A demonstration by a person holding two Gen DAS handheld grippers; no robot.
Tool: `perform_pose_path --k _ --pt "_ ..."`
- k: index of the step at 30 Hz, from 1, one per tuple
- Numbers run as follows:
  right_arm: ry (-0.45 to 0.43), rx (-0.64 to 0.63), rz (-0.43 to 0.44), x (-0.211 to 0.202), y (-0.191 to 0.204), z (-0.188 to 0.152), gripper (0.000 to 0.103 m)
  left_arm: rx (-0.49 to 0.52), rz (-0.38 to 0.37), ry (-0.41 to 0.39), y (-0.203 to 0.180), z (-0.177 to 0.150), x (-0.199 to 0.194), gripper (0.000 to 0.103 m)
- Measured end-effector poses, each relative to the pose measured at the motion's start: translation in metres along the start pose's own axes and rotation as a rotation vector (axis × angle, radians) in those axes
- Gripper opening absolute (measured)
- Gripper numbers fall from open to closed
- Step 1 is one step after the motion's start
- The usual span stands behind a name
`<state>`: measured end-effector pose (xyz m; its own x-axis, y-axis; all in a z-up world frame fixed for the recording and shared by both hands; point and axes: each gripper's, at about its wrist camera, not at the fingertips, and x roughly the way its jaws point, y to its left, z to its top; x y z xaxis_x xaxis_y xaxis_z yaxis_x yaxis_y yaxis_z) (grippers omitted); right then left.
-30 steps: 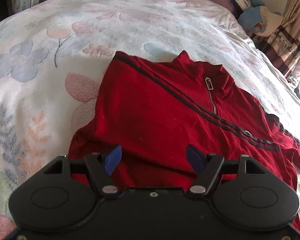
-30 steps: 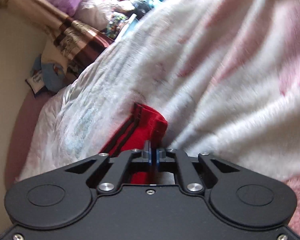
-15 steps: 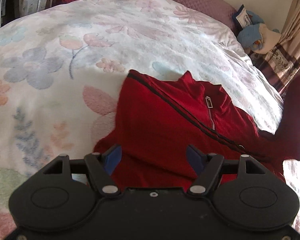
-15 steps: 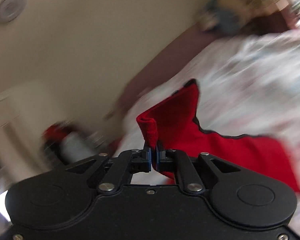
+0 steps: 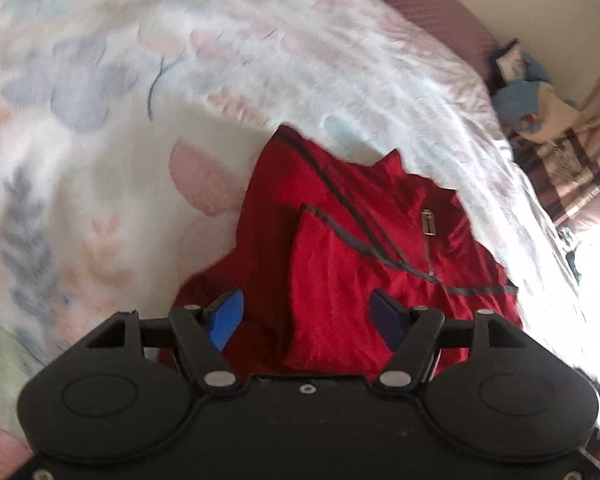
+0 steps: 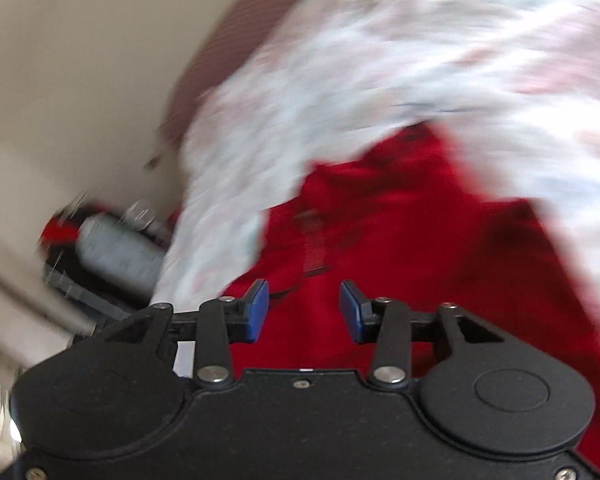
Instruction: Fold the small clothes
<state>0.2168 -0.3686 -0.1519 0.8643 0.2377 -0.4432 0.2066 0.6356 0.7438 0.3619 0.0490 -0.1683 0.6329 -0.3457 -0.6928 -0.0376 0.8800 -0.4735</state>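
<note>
Right tongs (image 6: 303,311) opening, left tongs (image 5: 307,320) closing (both empty) above the red top (image 5: 364,248).

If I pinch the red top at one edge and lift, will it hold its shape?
Probably not. The red top lies creased, with a sleeve already folded flat over its front, so it looks limp and would likely drape from the pinch. The metal zip pull adds little weight. On the fleecy blanket it may drag rather than slide.
</note>
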Motion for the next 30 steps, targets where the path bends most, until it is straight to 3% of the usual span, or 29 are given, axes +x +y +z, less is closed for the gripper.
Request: perform_pose_path --k 4,13,15,16,17,18,19,21,23,26,27,28,30 --pt "-0.041 0.138 -0.079 -0.023 -0.047 0.003 0.041 -0.036 0.015 0.016 -0.001 0.003 0.018 0.066" --pt "-0.07 0.234 -0.137 0.013 -0.074 0.01 0.039 0.003 0.029 -0.017 -0.013 0.018 0.031 0.066" --pt "-0.086 0.247 -0.146 0.021 -0.077 0.012 0.03 0.007 0.036 -0.012 -0.013 0.018 0.036 0.064" --pt "-0.095 0.245 -0.152 0.022 -0.077 0.012 0.007 0.018 0.046 -0.009 -0.014 0.016 0.038 0.062" --pt "-0.104 0.246 -0.173 0.021 -0.075 0.013 0.008 0.035 0.062 -0.012 -0.015 0.015 0.039 0.049" --pt "-0.123 0.246 -0.165 0.017 -0.073 0.013 0.007 0.066 0.092 -0.014 -0.016 0.014 0.039 0.027" --pt "-0.153 0.241 -0.146 0.009 -0.071 0.011 0.007 0.096 0.121 -0.013 -0.016 0.012 0.04 0.024" --pt "-0.18 0.227 -0.18 0.002 -0.07 0.006 0.007 0.109 0.108 -0.013 -0.01 0.01 0.045 0.025" --pt "-0.142 0.205 -0.241 0.007 -0.078 0.002 0.006 0.103 0.098 -0.006 -0.004 0.01 0.046 0.026" --pt "-0.127 0.235 -0.213 0.002 -0.088 0.001 0.006 0.093 0.081 -0.008 -0.002 0.013 0.034 0.025" --pt "-0.123 0.242 -0.221 -0.003 -0.085 0.003 0.008 0.083 0.074 -0.014 -0.004 0.014 0.026 0.028" --pt "-0.128 0.237 -0.231 -0.009 -0.08 0.004 0.017 0.08 0.049 -0.025 -0.005 0.015 0.017 0.03" --pt "-0.176 0.157 -0.231 -0.023 -0.062 0.006 0.024 0.087 -0.003 -0.044 -0.012 0.017 0.001 0.038"
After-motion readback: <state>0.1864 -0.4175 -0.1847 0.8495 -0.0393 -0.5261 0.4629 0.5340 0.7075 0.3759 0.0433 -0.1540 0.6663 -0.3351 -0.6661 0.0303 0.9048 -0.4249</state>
